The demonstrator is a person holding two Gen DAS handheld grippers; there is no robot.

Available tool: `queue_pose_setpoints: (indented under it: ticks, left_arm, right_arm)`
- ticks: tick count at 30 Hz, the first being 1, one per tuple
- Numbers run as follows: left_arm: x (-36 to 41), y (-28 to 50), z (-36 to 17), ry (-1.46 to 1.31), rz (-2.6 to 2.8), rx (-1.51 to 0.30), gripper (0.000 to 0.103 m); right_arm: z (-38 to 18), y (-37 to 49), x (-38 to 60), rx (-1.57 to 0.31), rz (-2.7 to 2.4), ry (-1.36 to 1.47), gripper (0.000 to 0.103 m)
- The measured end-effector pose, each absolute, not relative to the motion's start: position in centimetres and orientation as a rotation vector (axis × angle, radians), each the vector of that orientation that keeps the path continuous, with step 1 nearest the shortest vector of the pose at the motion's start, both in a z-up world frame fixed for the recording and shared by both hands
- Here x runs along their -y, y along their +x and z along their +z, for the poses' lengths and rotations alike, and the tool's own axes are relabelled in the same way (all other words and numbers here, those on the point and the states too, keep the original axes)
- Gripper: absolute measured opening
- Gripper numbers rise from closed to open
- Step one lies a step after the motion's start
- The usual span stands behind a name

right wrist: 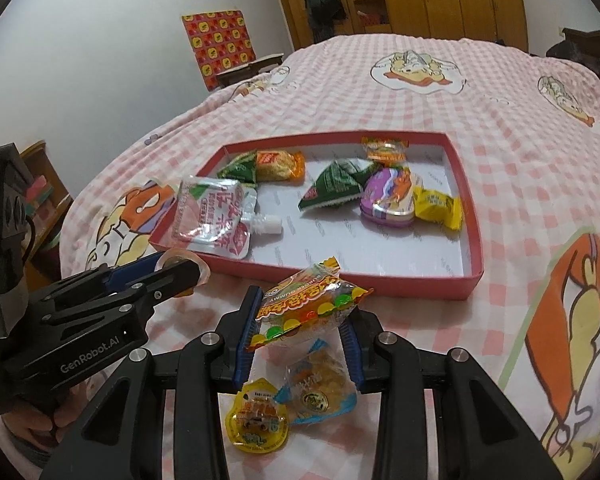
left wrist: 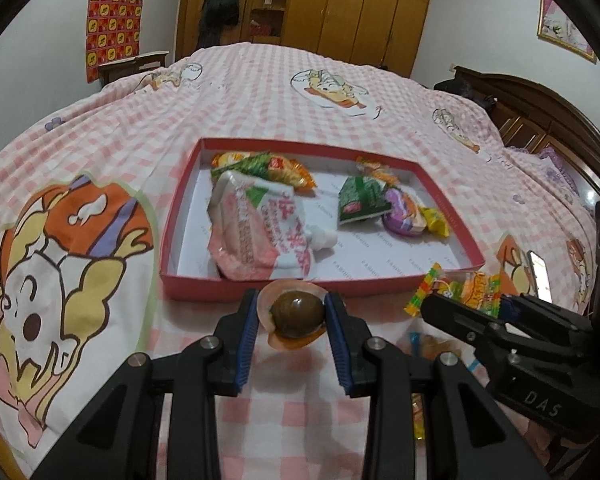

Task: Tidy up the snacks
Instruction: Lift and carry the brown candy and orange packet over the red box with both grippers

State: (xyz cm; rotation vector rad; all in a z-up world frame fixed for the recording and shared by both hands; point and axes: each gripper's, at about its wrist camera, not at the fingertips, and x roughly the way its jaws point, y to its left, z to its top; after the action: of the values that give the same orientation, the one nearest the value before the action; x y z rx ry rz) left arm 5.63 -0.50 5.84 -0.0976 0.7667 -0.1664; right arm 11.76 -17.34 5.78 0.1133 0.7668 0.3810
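Note:
A red shallow box [left wrist: 260, 292] [right wrist: 470, 280] lies on the pink checked bedspread and holds several snacks, among them a white and pink drink pouch [left wrist: 260, 224] [right wrist: 216, 216]. My left gripper [left wrist: 292, 312] [right wrist: 180, 268] is shut on a brown egg in a clear pack [left wrist: 296, 316], held just before the box's near wall. My right gripper [right wrist: 306, 316] [left wrist: 468, 300] is shut on an orange gummy bag [right wrist: 308, 300] [left wrist: 460, 288], held above the bed near the box's front right corner. Under it lie a yellow round snack pack [right wrist: 258, 416] and a blue-edged jelly pack [right wrist: 320, 384].
A phone [left wrist: 540, 276] lies on the bedspread right of the box. A wooden wardrobe [left wrist: 360, 8] stands beyond the bed, a dark headboard [left wrist: 540, 108] at the right. A hand [right wrist: 32, 424] holds the left gripper's handle.

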Motion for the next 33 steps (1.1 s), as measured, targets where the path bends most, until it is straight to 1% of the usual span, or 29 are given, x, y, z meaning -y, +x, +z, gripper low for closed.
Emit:
queue_pose_setpoints:
  ticks: [17,33]
  left_arm:
    - [2.4,9.0,9.4,-0.033,-0.193,-0.689,0.034]
    - [3.8,15.7,8.6,-0.007,-0.168,-0.698,0.034]
  right_arm:
    - [8.2,14.0,18.2,-0.712,0.371,0.081,0.038]
    - [8.6,21.0,19.1,-0.71,0.312,0.054,0.038]
